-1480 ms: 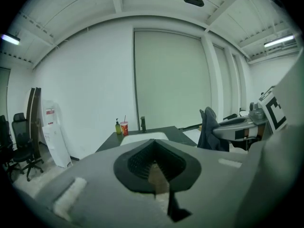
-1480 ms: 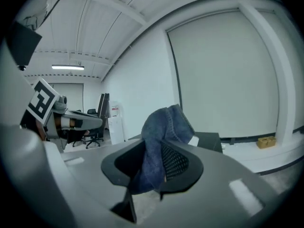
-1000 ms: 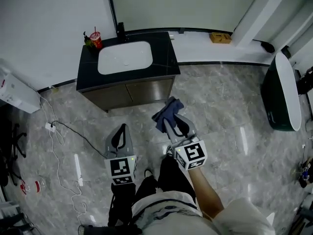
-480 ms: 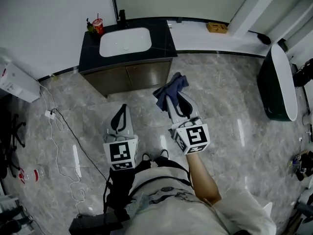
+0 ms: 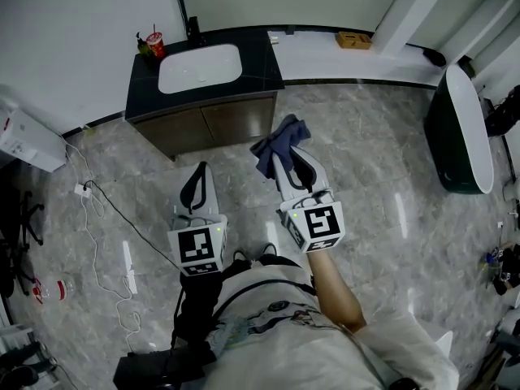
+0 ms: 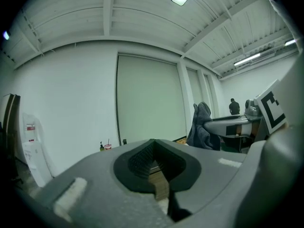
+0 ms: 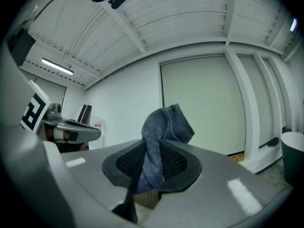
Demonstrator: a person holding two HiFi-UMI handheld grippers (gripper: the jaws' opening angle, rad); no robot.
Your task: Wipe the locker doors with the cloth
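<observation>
Noted: right gripper [image 5: 286, 161], jaws just closing tighter on the blue cloth [image 5: 279, 139], stands nearer the vanity cabinet doors [image 5: 218, 125] ahead-left than the left gripper [image 5: 199, 184], jaws together, empty.

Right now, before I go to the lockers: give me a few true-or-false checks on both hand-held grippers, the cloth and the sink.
1. The right hand-held gripper holds the cloth. True; its jaws have just been closing further on it.
2. The left hand-held gripper also grips a cloth. False: it is empty, with its jaws together.
3. A red cup stands on the counter beside the sink. True.
4. The cloth lies in the sink. False: the basin is bare, and the cloth is in the right hand-held gripper.
</observation>
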